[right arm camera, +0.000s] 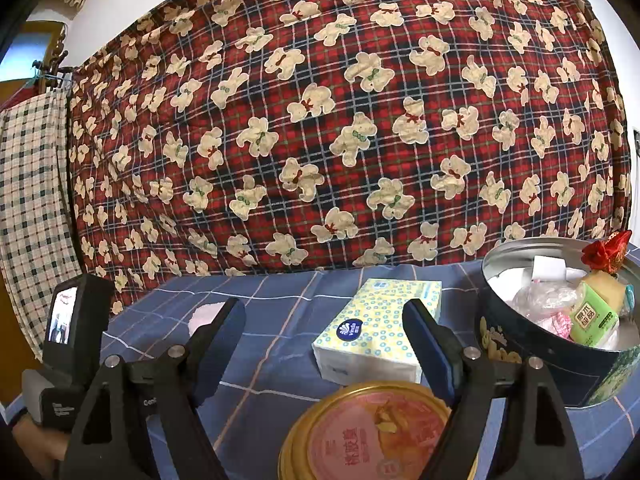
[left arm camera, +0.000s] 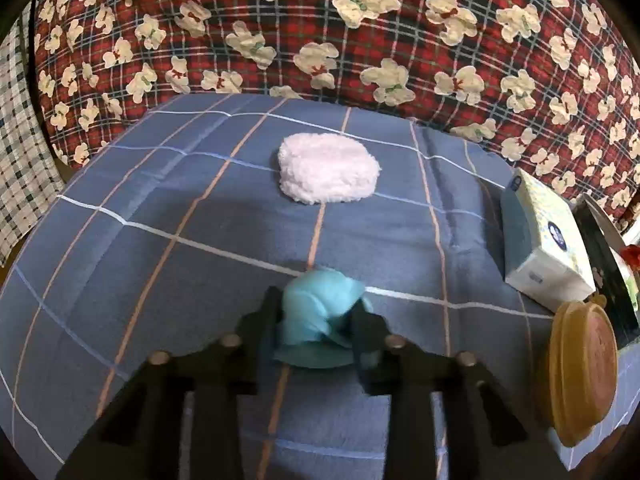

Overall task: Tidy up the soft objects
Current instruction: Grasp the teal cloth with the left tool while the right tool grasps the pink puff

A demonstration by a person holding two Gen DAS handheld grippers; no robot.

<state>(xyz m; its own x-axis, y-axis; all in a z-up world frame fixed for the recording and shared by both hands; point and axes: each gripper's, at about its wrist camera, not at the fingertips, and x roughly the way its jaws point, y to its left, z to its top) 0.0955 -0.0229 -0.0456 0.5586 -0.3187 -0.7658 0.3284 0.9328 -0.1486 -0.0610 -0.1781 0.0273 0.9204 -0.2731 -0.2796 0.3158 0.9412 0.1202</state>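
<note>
Left wrist view: left tool (left arm camera: 318, 320) clenched on a crumpled light-blue soft object (left arm camera: 320, 312), pads pressing both its sides, low over the blue checked cover (left arm camera: 160, 220).
Other soft item: white fluffy pad (left arm camera: 329, 168) lies farther ahead on the cover, apart from the blue one.
Right edge: tissue pack (left arm camera: 540, 240); yellow round lid (left arm camera: 582, 372) beside it.
Right wrist view: right tool (right arm camera: 324, 340) released, nothing between its pads, pointed at the tissue pack (right arm camera: 376, 332).
Container: round tin (right arm camera: 560, 344) at right, already holding small packets.
Step, judged: pick-up of the blue item.
Next, judged: lift clear and carry it toward the tin, keeping the squeeze firm since the piece is limp.
</note>
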